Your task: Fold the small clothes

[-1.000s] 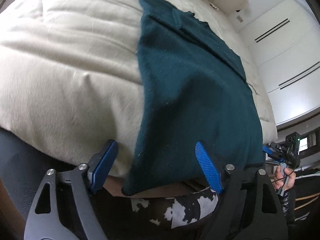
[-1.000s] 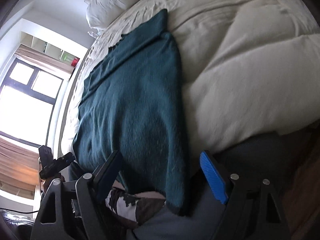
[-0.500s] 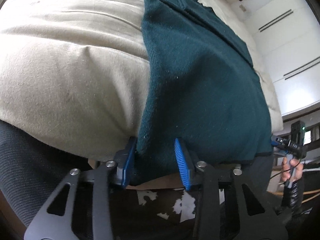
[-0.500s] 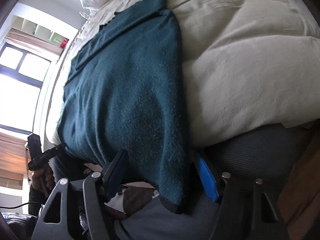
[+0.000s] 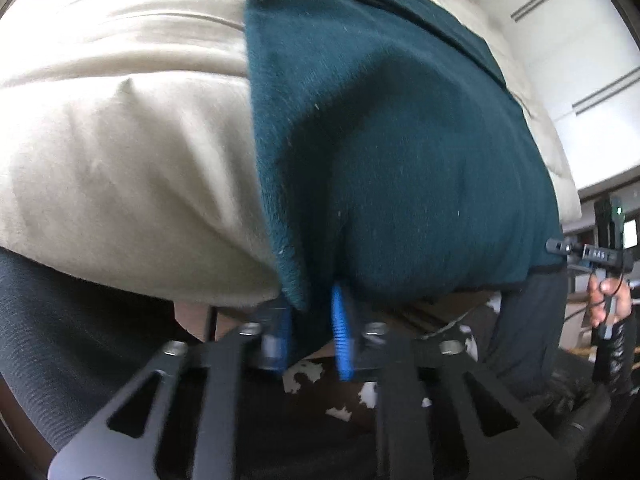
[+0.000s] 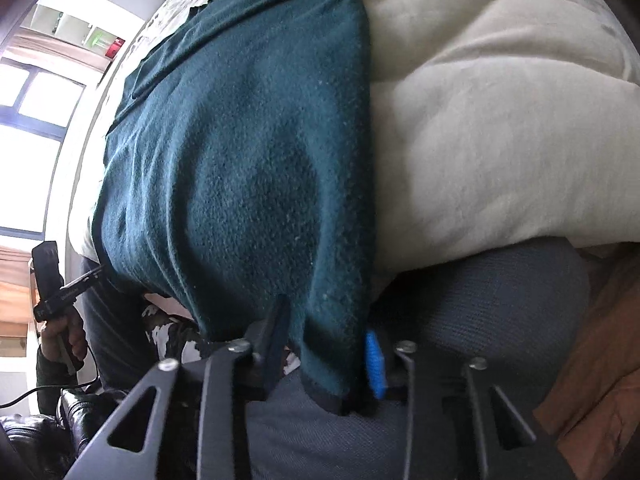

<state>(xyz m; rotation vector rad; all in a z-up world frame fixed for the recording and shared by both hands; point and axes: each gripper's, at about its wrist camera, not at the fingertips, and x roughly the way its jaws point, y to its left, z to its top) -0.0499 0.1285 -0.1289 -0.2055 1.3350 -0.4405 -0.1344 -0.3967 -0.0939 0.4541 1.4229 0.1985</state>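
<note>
A dark teal knit garment (image 5: 400, 152) lies flat on a cream duvet (image 5: 120, 140), its hem hanging over the near bed edge. My left gripper (image 5: 312, 332) is shut on the garment's near left hem corner. In the right wrist view the same garment (image 6: 248, 168) fills the middle. My right gripper (image 6: 328, 348) is closed around the near right hem corner, its blue pad (image 6: 375, 364) against the cloth. The other hand-held gripper shows at the edge of each view (image 5: 604, 240) (image 6: 60, 292).
The cream duvet (image 6: 500, 140) covers the bed. A grey mattress side (image 6: 500, 304) runs below it. A black and white patterned cloth (image 5: 360, 392) lies under the grippers. A window (image 6: 28, 112) is at the left, white wardrobe doors (image 5: 580, 60) at the right.
Both grippers moved in toward the bed edge and closed from wide open onto the hem corners of the teal garment.
</note>
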